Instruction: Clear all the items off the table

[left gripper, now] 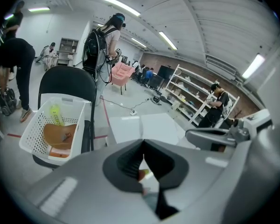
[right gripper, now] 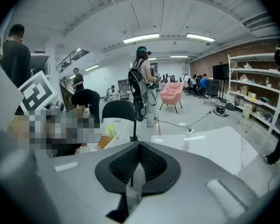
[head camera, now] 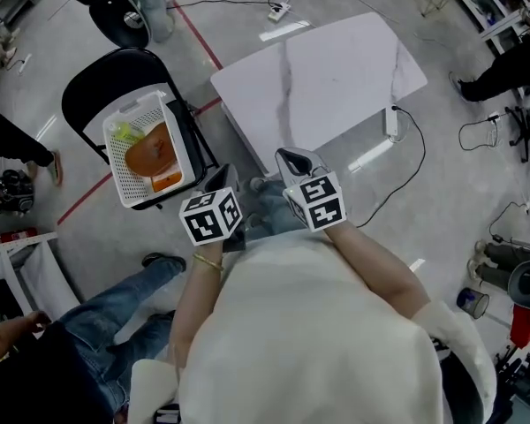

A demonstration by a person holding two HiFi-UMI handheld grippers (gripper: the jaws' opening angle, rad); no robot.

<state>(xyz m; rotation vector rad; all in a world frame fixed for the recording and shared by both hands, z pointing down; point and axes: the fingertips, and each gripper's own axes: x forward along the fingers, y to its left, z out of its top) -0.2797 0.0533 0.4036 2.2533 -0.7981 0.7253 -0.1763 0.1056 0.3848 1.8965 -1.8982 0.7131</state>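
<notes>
The white marble table (head camera: 327, 73) stands bare, with nothing on its top. Left of it a white perforated basket (head camera: 132, 162) rests on a black chair (head camera: 93, 91) and holds an orange item (head camera: 152, 151) and a yellow-green item (head camera: 124, 132). My left gripper (head camera: 223, 180) hovers near the table's front corner, shut and empty. My right gripper (head camera: 293, 159) is beside it over the table's front edge, also shut and empty. In the left gripper view the jaws (left gripper: 142, 146) meet with the basket (left gripper: 35, 129) at the left. In the right gripper view the shut jaws (right gripper: 139, 148) point toward the table (right gripper: 214, 146).
A power strip (head camera: 278, 10) and cables lie on the floor behind the table. A person's legs in jeans (head camera: 115, 307) are at my lower left. Several people stand around, one with a backpack (right gripper: 141, 85). A pink armchair (right gripper: 171, 93) and shelves (right gripper: 256, 92) stand farther off.
</notes>
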